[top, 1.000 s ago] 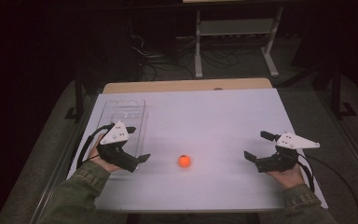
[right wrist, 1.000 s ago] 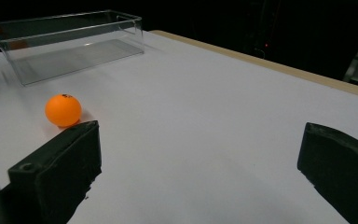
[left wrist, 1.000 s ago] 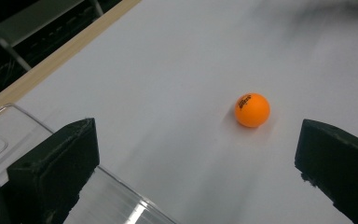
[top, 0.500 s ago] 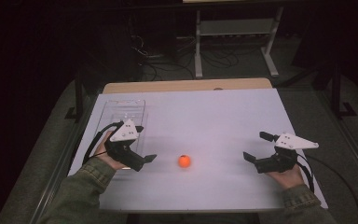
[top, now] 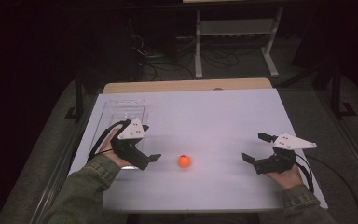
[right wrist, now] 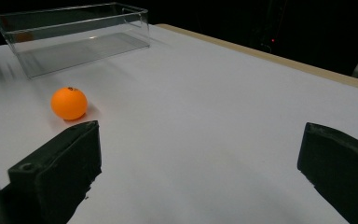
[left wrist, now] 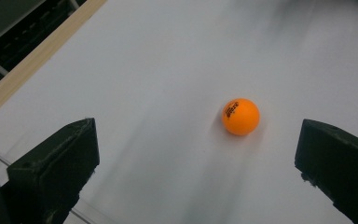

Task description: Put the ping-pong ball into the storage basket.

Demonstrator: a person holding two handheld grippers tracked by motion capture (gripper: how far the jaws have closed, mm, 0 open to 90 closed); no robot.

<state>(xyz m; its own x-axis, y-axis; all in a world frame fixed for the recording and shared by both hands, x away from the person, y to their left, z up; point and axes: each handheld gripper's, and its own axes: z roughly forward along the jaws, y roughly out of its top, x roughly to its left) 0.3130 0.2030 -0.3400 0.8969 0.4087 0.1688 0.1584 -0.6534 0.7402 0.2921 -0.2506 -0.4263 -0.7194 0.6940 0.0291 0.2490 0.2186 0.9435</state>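
A white counter (top: 214,116) is taking up most of the high view, with a strip of bare wood showing along its far edge. A clear plastic box (top: 121,116) is sitting on the counter's left part, its near end lying partly behind the left tongs in the high view. The left tongs (top: 151,158) are hovering just beside that near end, held in the person's left hand (top: 109,151), and their jaws are standing wide apart with nothing between them. The right tongs (top: 254,151) are resting well apart from these near the counter's right edge, likewise gaping and gripping nothing. An orange ball (top: 183,161) is lying on the bare counter between the two, near the left tongs and touching neither; in the left gripper view it is sitting ahead of the spread jaws, closer to the right one.
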